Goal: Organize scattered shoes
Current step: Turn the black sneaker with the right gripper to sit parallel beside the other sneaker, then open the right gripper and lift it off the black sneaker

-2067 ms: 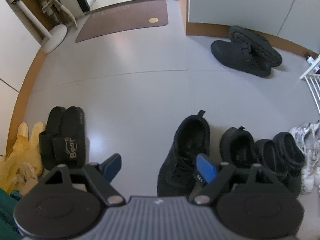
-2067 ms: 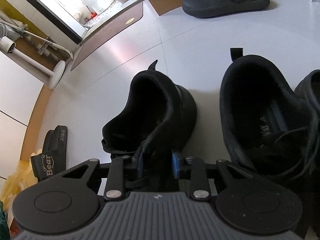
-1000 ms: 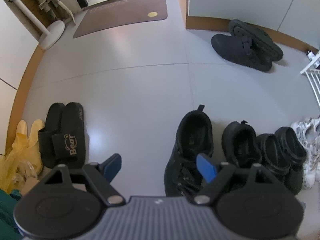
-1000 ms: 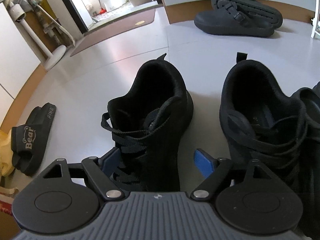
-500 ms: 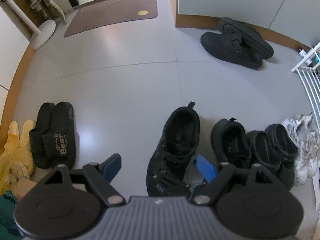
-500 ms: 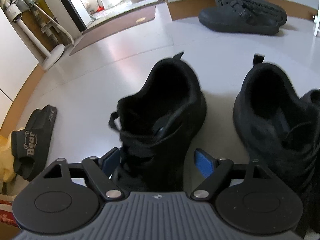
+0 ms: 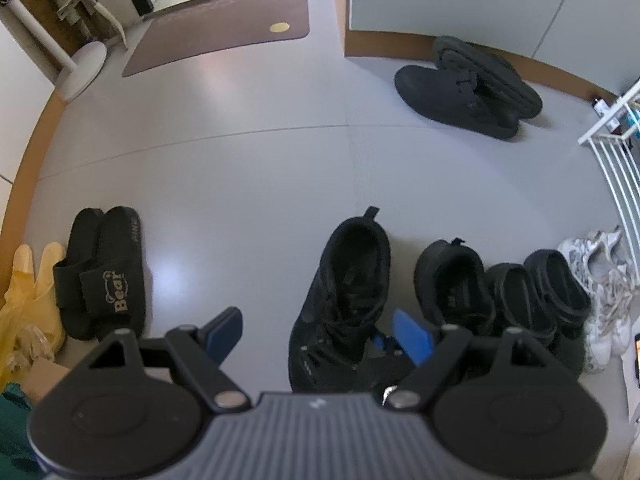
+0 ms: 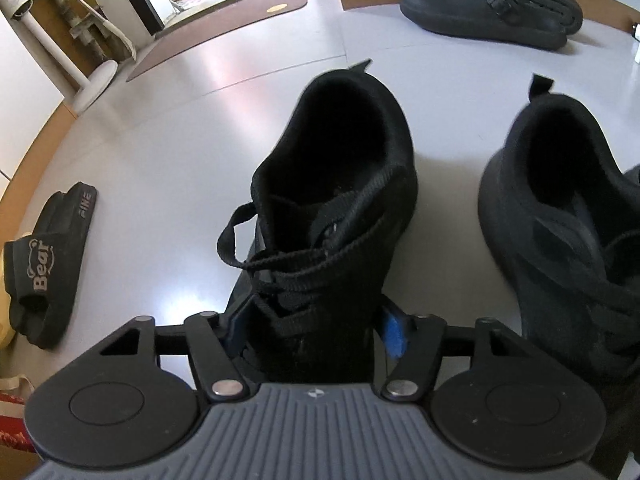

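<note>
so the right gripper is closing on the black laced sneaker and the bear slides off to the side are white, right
Not quite: the Bear slides are black, with pale lettering, as the right wrist view shows. The rest holds: the right gripper has just been closing its fingers around the toe end of the black laced sneaker, which sits between them.

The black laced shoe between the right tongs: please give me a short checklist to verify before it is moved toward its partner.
1. Right tongs astride the laced shoe, jaws just closing on its sides: ok.
2. Firm hold: cannot tell.
3. Lace loop hanging loose on one side: not ok.
4. Floor gap to the partner shoe free: ok.
5. Left tongs open, holding nothing: ok.
</note>
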Available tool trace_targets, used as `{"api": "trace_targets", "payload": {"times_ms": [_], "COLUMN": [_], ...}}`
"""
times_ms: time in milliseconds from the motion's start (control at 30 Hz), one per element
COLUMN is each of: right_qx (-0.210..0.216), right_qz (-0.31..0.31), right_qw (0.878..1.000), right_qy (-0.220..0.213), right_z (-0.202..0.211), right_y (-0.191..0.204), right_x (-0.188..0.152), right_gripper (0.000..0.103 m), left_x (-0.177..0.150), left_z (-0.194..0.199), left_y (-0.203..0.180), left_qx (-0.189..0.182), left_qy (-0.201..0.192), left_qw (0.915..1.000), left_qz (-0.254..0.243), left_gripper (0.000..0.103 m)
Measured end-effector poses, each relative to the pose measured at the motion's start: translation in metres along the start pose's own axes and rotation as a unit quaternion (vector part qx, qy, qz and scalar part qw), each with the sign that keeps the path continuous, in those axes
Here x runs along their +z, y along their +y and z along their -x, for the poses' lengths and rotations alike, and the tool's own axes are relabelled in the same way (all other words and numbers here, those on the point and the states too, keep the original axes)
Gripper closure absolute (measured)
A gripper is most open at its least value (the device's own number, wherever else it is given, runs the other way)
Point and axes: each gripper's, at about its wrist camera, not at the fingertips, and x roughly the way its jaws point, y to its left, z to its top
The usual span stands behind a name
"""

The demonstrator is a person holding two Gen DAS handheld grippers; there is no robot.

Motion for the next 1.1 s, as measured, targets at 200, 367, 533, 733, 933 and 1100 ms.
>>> {"api": "trace_targets", "payload": {"times_ms": [200,367,533,733,933,1100], "right_qx": [0.001,-0.003,-0.021,-0.054,-0.092,-0.094], "right_qz": [0.012,0.018,0.024,0.057,0.057,0.081], "right_qw": [1.0,1.0,0.999,0.997,0.994,0.992], "right_qy": [0.006,0.016,0.023,0.021,0.019,0.031], "right_z": [0.008,0.015,0.022,0.034,0.049,0.047], "right_y": [-0.011,-0.021,-0.026,-0.024,-0.018,-0.016], "right_x": [-0.006,-0.01,-0.013,-0.018,-0.018,-0.022], "right_gripper": [0.038,0.039,0.039,0.037,0.032,0.024], "left_x": [0.002,0.0,0.0,-0.002,-0.004,-0.006], "left_z": [0.002,0.002,0.007,0.009,0.013,0.018], "left_y": [-0.002,-0.003,-0.004,-0.011,-0.015,-0.017], "left_qx": [-0.001,-0.003,-0.007,-0.015,-0.025,-0.035], "left_qy": [-0.004,-0.002,-0.01,-0.011,-0.014,-0.018], "left_qw": [1.0,1.0,0.9999,0.9998,0.9996,0.9992], "left_qz": [0.002,0.006,0.008,0.005,0.004,0.004], "left_gripper": [0.018,0.018,0.018,0.018,0.018,0.018]}}
